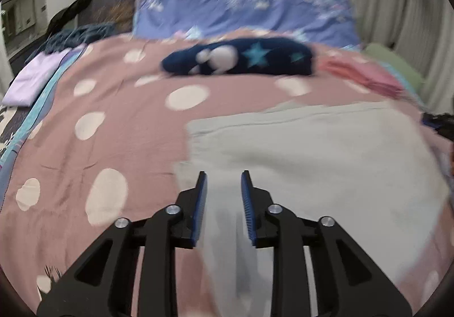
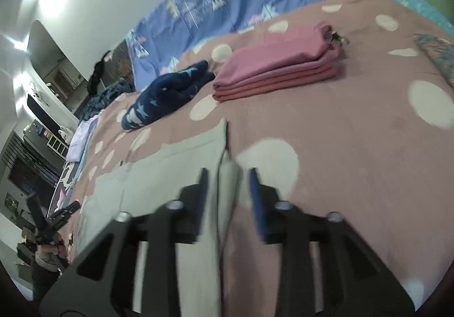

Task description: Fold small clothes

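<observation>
Near the bed's front edge, your left gripper point(image 1: 223, 175) and right gripper point(image 2: 228, 172) are hanging part-open around the grey garment point(image 1: 298, 152), gripping nothing, folding unfinished beside the pink folded stack point(image 2: 278, 67).

My left gripper point(image 1: 223, 175) points forward and downward, its jaws parted with a clear gap between the blue pads point(image 1: 200, 203); nothing is pressed between them. My right gripper point(image 2: 228, 173) is pitched down likewise, its jaws apart, the pads point(image 2: 256, 197) standing clear on either side of the gap without clamping. Both sets of black linkage arms splay outward toward the camera. The right view is motion-blurred.
</observation>
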Action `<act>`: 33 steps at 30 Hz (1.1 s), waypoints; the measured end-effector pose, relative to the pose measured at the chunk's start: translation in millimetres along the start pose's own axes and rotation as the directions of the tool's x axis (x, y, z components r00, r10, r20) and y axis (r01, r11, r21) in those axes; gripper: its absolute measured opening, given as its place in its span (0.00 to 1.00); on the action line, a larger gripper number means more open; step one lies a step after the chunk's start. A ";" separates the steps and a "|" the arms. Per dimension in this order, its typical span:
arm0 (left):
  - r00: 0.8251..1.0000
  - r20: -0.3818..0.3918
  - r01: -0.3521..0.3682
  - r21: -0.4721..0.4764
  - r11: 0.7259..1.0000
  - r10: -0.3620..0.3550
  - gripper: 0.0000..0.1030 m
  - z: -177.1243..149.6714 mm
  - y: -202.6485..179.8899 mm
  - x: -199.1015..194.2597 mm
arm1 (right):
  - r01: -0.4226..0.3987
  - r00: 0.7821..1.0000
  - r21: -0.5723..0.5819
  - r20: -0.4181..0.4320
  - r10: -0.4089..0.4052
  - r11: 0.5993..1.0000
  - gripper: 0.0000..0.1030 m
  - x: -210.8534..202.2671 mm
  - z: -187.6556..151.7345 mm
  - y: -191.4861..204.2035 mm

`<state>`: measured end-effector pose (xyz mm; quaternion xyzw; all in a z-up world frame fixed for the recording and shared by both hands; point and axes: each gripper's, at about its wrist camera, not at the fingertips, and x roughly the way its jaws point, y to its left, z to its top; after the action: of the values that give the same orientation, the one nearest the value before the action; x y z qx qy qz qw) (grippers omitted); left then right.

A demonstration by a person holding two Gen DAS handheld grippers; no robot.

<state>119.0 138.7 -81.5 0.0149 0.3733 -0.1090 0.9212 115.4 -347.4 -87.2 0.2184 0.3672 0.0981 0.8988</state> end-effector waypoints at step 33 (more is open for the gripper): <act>0.994 -0.059 0.106 0.637 0.763 -0.089 0.51 -88.0 -408.1 6.6 | -0.249 0.951 0.088 -0.165 0.260 0.965 0.35 54.1 8.3 -37.6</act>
<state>-23.1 -251.3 -127.5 0.3092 0.3256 -0.2768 0.8495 160.3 -365.1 -132.8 0.2838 0.4167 0.2198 0.8352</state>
